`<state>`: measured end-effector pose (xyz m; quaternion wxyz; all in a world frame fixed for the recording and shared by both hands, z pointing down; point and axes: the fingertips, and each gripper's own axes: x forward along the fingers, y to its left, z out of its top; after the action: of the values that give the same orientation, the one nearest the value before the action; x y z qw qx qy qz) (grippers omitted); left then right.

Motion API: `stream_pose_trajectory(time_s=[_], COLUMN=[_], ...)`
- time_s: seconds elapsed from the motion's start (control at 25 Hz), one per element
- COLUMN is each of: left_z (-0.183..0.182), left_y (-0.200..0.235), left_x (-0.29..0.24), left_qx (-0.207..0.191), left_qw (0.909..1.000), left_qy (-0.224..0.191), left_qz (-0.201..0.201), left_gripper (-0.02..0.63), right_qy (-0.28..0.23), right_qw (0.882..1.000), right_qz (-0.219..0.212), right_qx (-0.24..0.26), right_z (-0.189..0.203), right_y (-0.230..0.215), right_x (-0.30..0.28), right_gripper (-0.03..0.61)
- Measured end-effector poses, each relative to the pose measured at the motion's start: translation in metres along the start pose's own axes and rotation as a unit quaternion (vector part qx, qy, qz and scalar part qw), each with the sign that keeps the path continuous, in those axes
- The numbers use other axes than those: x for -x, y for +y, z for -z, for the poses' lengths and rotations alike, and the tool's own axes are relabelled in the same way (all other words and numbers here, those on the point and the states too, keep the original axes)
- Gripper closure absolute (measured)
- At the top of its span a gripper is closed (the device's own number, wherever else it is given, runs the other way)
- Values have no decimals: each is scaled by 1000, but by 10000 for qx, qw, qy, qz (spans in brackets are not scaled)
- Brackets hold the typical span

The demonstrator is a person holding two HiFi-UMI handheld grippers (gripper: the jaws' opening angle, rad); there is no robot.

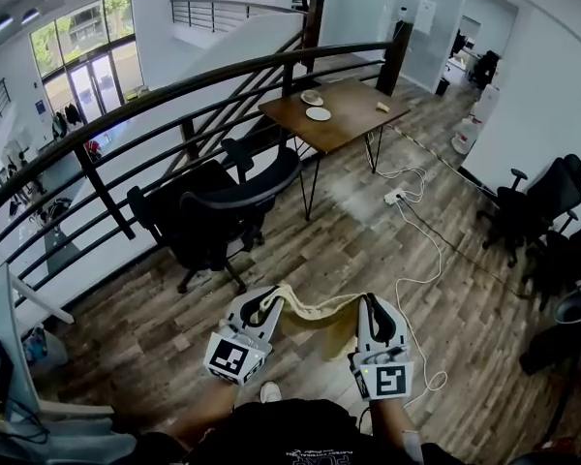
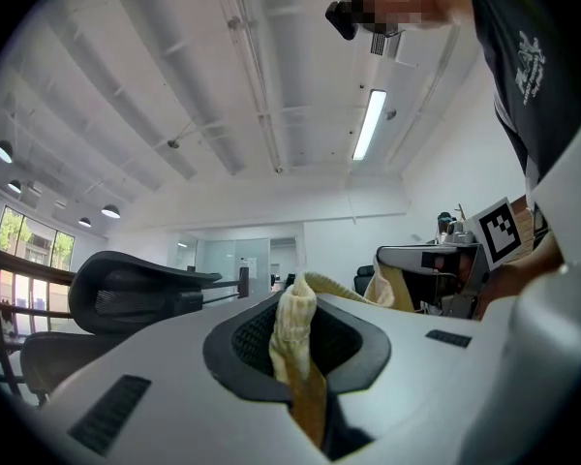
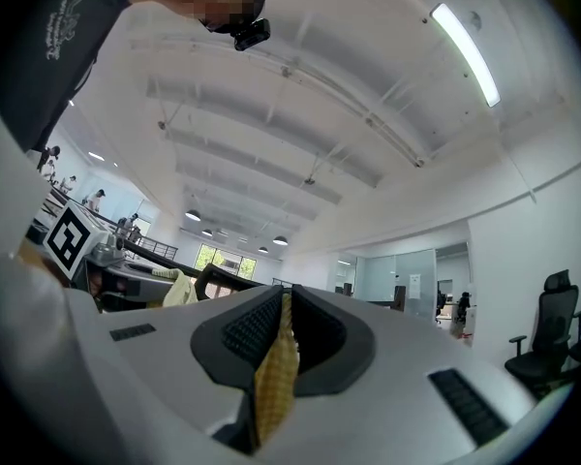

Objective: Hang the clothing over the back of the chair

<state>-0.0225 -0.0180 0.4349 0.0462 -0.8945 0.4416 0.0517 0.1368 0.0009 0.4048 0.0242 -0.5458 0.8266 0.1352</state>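
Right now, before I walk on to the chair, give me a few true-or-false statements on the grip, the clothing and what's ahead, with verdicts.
1. The left gripper and the right gripper are both shut on the clothing. True.
2. The clothing is draped over the back of the black chair. False: it hangs between the two grippers, apart from the chair.
3. Two plates lie on the wooden table. True.
4. The clothing is dark blue. False: it is pale yellow.
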Motion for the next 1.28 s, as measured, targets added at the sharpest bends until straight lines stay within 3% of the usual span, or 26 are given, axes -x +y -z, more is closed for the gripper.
stream_pose_trajectory(time_s=[0.36,0.52,0.64,0.92,1.04,1.28], left_z=[-15,-23,-25,-36,-42,-45], left_y=[43,52,62,80,88,103], left_x=[-3,-13,-20,-38,-45,-60], left_qx=[-4,-99,-215,-472,-511,-617], left_qw=[9996,9994,9988,9960,9940,9894], left_qy=[-147,-238,-279,-391,-480,-418], left_qz=[-244,-251,-343,-651,-836,-1251], left_gripper=[572,572,572,572,572,572], right_qy=[-362,-322,-470,-632,-740,-896], right_qw=[9993,9992,9987,9964,9946,9897], right_qz=[-65,-163,-186,-477,-717,-1042], right_qx=[-73,151,-84,-296,-129,-401], right_z=[-24,-17,-21,-20,-16,-18], right_y=[16,12,10,-3,-9,-19], right_x=[-51,-61,-77,-116,-133,-168], right_gripper=[538,538,538,538,538,538])
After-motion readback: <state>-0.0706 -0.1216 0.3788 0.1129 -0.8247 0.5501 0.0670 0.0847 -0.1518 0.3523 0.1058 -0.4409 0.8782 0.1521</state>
